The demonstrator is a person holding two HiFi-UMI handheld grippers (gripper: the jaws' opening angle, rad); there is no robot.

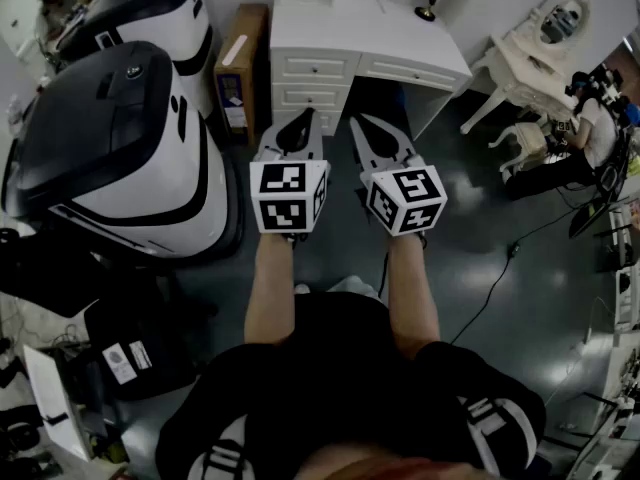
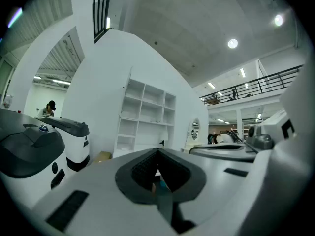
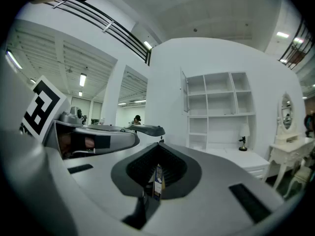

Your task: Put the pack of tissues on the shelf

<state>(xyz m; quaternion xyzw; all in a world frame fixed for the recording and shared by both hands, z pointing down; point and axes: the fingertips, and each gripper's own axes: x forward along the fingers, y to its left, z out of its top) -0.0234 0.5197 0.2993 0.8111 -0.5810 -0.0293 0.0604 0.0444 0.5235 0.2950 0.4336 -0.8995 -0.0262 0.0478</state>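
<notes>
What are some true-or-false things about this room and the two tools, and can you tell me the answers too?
1. The left tool and the right tool both have their jaws together. True.
2. The white shelf is packed with books. False: its compartments look bare.
3. A small lamp stands on the white desk. True.
4. The big black-and-white machines stand on the person's right. False: they are on the left.
5. The tools are resting on the desk. False: they are held in the air, apart from it.
</notes>
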